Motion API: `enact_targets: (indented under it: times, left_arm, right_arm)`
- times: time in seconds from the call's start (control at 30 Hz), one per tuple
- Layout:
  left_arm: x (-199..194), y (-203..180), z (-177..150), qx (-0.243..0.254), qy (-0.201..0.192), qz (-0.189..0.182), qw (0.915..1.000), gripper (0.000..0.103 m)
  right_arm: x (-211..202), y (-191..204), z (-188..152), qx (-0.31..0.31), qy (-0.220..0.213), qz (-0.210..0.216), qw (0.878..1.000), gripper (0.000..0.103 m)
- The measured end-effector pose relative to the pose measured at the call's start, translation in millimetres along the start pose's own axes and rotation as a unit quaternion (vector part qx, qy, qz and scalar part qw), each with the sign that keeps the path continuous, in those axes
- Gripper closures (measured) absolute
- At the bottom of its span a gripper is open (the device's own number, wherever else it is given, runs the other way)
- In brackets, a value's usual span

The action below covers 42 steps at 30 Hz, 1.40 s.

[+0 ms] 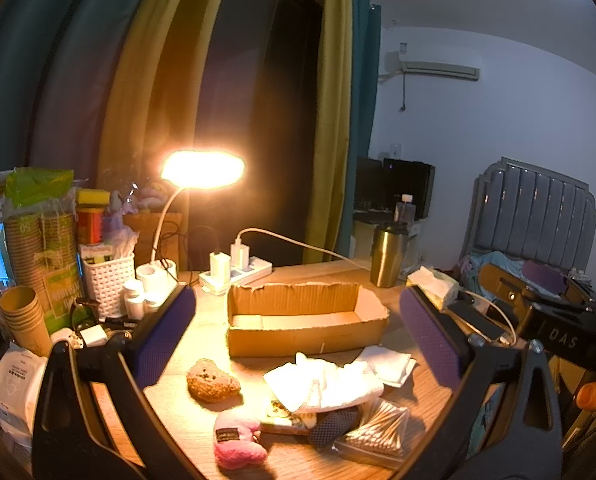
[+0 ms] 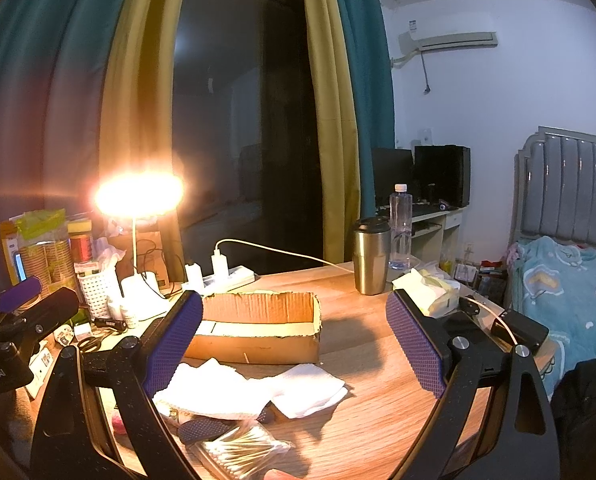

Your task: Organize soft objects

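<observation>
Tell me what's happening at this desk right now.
A person holds a gripper in each hand over a lamp-lit desk, tidying soft things. Both the left gripper and the right gripper are open and hold nothing. The cardboard box looks empty. In front of it lie a brown bear plush, a pink plush, white cloths and a pack of cotton swabs. Nothing seems sorted yet.

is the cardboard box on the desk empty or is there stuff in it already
Empty, as far as shown. In the left wrist view the cardboard box shows only its bare inner floor; the brown bear toy and pink plush lie outside it.
</observation>
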<state>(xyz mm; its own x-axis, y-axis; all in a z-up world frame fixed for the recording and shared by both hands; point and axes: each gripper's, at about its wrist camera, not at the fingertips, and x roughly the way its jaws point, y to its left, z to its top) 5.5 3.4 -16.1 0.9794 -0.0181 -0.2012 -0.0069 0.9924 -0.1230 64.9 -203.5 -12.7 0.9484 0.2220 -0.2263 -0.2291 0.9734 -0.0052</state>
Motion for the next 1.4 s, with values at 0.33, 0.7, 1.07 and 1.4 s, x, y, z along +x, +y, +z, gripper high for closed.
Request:
enact_targets:
  times: [0.33, 0.7, 1.07, 1.4]
  left_arm:
    - [6.0, -1.0, -5.2, 0.006, 0.013, 0.005, 0.9999, 0.0]
    - [35.5, 21.5, -45.0, -0.001, 0.088, 0.034, 0.9955, 0.0]
    - [68.2, 42.8, -84.1, -0.014, 0.167, 0.055, 0.9843, 0.0]
    - [96.7, 56.4, -116.2, -0.027, 0.24, 0.056, 0.9688, 0.001]
  right_arm:
    - [9.2, 0.2, -5.8, -0.001, 0.02, 0.014, 1.0, 0.008]
    - [41.9, 6.2, -33.5, -0.028, 0.079, 0.027, 0.996, 0.008]
    - [80.3, 23.5, -60.4, -0.037, 0.143, 0.072, 0.986, 0.008]
    - [114.8, 44.6, -75.4, -0.04, 0.187, 0.104, 0.976, 0.008]
